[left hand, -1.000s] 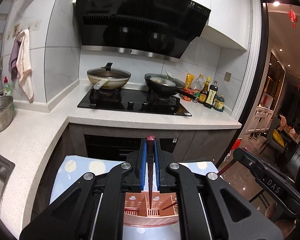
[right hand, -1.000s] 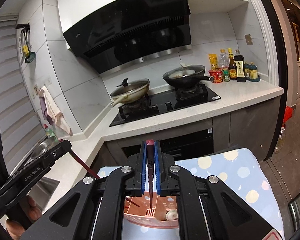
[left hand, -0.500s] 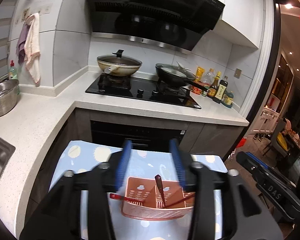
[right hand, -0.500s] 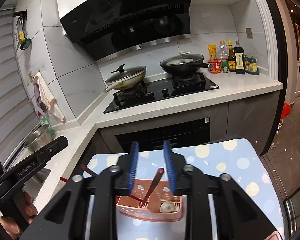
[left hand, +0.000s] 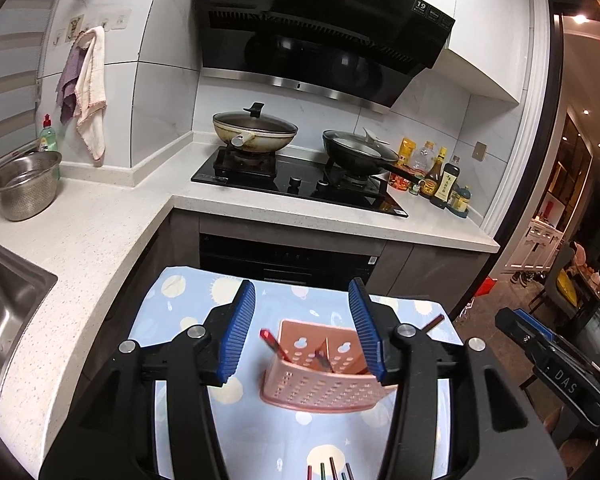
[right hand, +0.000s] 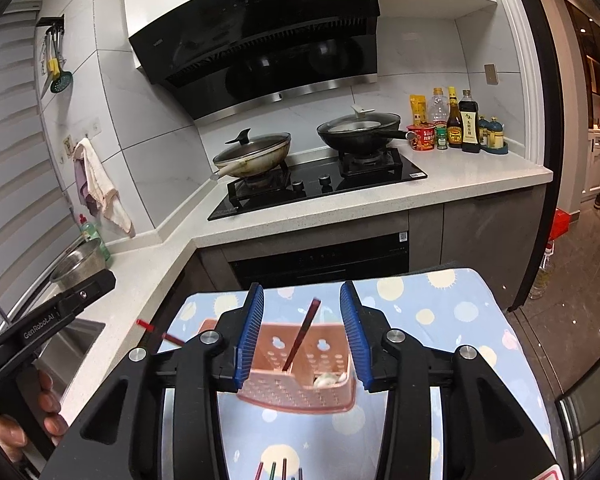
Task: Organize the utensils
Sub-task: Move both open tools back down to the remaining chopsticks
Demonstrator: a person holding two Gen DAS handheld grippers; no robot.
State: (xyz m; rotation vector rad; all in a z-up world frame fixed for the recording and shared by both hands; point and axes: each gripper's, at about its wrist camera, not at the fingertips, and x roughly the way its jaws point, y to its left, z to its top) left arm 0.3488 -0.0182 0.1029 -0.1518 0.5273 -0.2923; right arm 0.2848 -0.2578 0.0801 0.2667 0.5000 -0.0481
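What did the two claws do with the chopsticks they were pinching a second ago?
Both let go. The left claw and right claw have just been opening, and each dropped its dark red chopstick into the pink basket; nothing is between the pads now. The basket stayed on the blue cloth, and the pans did not move.
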